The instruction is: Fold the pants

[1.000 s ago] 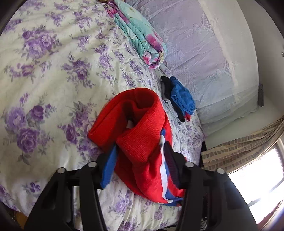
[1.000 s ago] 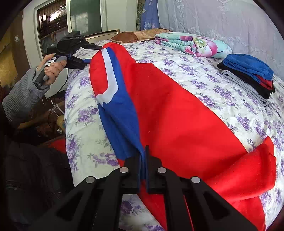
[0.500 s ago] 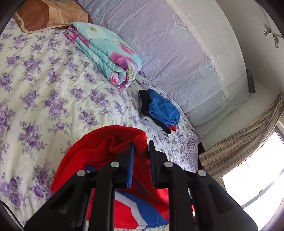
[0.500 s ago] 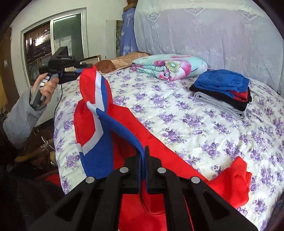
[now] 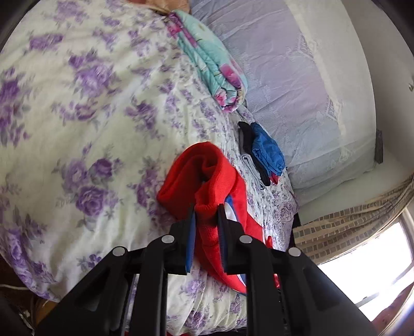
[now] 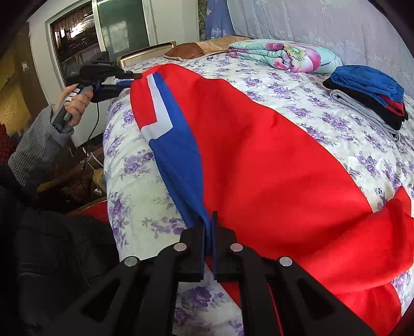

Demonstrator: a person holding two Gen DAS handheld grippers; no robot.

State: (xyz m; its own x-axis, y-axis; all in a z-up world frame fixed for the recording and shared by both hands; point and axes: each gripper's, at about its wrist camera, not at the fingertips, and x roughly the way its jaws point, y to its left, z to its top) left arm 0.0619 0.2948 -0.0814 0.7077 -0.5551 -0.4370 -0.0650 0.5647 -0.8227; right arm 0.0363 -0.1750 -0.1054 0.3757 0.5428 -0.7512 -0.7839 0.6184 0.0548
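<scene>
The red pants, with a blue and white panel along one side, lie spread across the near part of the bed, over a bedspread printed with purple flowers. The right gripper is clenched on the blue edge of the pants close to the camera, its fingers pressed together with only the thin cloth between them. Across the bed, in the right wrist view, the left gripper is held by a hand in a grey ribbed sleeve, and its tip meets the far red corner of the pants by the white stripe. In the left wrist view the left gripper has just closed and now grasps a bunched red fold of the pants between its blue-lined fingers; the cloth beyond it is humped up in a loose roll on the bedspread. Farther up the bed, apart from the pants, sits a stack of folded clothes, blue on top of black and grey, and beyond it a folded floral quilt in teal and pink. A brown pillow lies at the far end near the quilt. A pale lace-patterned cloth hangs along the far side of the bed.
</scene>
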